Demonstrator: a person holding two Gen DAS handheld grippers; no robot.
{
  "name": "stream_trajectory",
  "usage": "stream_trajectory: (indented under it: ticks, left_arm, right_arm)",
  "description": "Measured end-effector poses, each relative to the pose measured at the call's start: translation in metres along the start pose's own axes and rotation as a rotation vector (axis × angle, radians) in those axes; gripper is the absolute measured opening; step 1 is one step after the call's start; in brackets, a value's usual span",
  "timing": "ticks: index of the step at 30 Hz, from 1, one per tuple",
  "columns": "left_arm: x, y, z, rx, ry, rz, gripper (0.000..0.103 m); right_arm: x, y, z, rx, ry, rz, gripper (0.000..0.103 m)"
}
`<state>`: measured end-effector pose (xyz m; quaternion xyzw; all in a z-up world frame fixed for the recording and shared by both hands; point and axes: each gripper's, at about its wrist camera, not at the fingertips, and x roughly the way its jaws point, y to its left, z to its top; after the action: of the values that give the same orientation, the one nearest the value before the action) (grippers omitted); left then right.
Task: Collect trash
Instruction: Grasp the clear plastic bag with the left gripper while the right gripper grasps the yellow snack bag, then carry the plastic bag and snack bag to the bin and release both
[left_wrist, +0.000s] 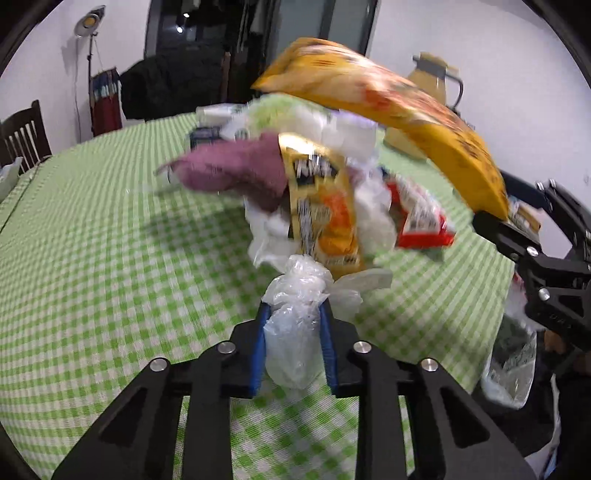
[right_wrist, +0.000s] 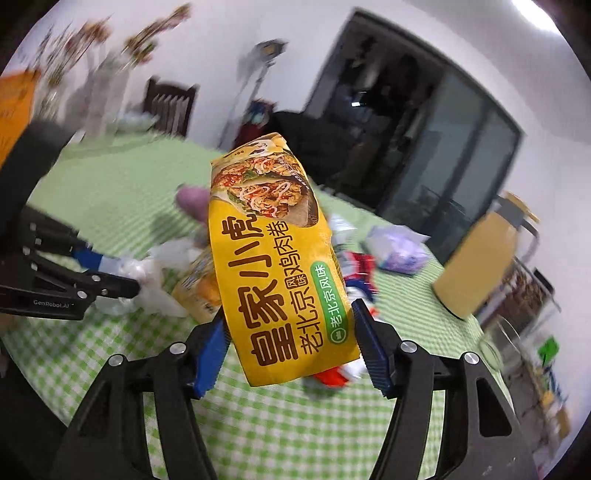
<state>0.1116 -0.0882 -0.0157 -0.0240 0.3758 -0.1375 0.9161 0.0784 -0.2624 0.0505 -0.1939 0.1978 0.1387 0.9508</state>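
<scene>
My left gripper (left_wrist: 293, 325): clamped on clear plastic bag (left_wrist: 295, 332), above the green checked tablecloth (left_wrist: 92, 240). My right gripper (right_wrist: 291, 350): grasping yellow snack wrapper (right_wrist: 273, 258), lifted over the trash pile (left_wrist: 314, 192) mid-table. Yellow thermos (right_wrist: 480, 258): far edge.

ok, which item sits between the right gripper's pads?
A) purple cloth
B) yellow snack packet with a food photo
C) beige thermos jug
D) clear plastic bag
B: in the right wrist view the yellow snack packet stands between the right gripper pads; the clear plastic bag is in the left gripper instead.
</scene>
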Motion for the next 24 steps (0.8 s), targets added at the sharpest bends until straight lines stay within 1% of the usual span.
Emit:
stream_trajectory:
  ticks: [1, 3, 5, 9, 12, 14, 15, 18, 20, 21, 23, 24]
  left_arm:
    - [-0.010, 0.000, 0.004, -0.012, -0.038, 0.003, 0.021]
    - [-0.025, -0.001, 0.010, -0.018, -0.088, 0.013, 0.020]
    - [-0.048, -0.004, 0.019, -0.028, -0.162, 0.020, 0.020]
    - [-0.070, -0.012, 0.036, -0.047, -0.217, 0.000, 0.020]
    - [-0.075, -0.026, 0.040, -0.031, -0.227, -0.015, 0.020]
    - [-0.073, -0.038, 0.041, -0.009, -0.224, -0.031, 0.020]
    - [-0.073, -0.046, 0.041, 0.004, -0.223, -0.042, 0.020]
    - [-0.066, -0.083, 0.045, 0.068, -0.213, -0.097, 0.020]
    - [-0.062, -0.104, 0.047, 0.108, -0.209, -0.130, 0.020]
    - [-0.059, -0.116, 0.047, 0.127, -0.205, -0.148, 0.020]
    - [-0.050, -0.144, 0.049, 0.170, -0.184, -0.195, 0.020]
    - [-0.044, -0.161, 0.049, 0.194, -0.170, -0.217, 0.020]
  right_arm:
    - [-0.007, -0.005, -0.001, 0.027, -0.011, -0.009, 0.062]
    - [-0.024, -0.023, -0.005, 0.099, -0.037, -0.043, 0.062]
    - [-0.040, -0.036, -0.013, 0.153, -0.051, -0.073, 0.062]
    - [-0.066, -0.072, -0.038, 0.286, -0.047, -0.140, 0.062]
    - [-0.080, -0.092, -0.061, 0.348, -0.022, -0.189, 0.062]
    - [-0.092, -0.105, -0.078, 0.387, 0.014, -0.234, 0.062]
    - [-0.100, -0.113, -0.089, 0.408, 0.035, -0.276, 0.062]
    - [-0.122, -0.134, -0.113, 0.456, 0.077, -0.356, 0.062]
    - [-0.146, -0.155, -0.138, 0.507, 0.122, -0.442, 0.062]
    - [-0.152, -0.162, -0.147, 0.525, 0.139, -0.464, 0.062]
    - [-0.171, -0.183, -0.177, 0.589, 0.194, -0.524, 0.062]
    - [-0.178, -0.190, -0.191, 0.617, 0.222, -0.540, 0.062]
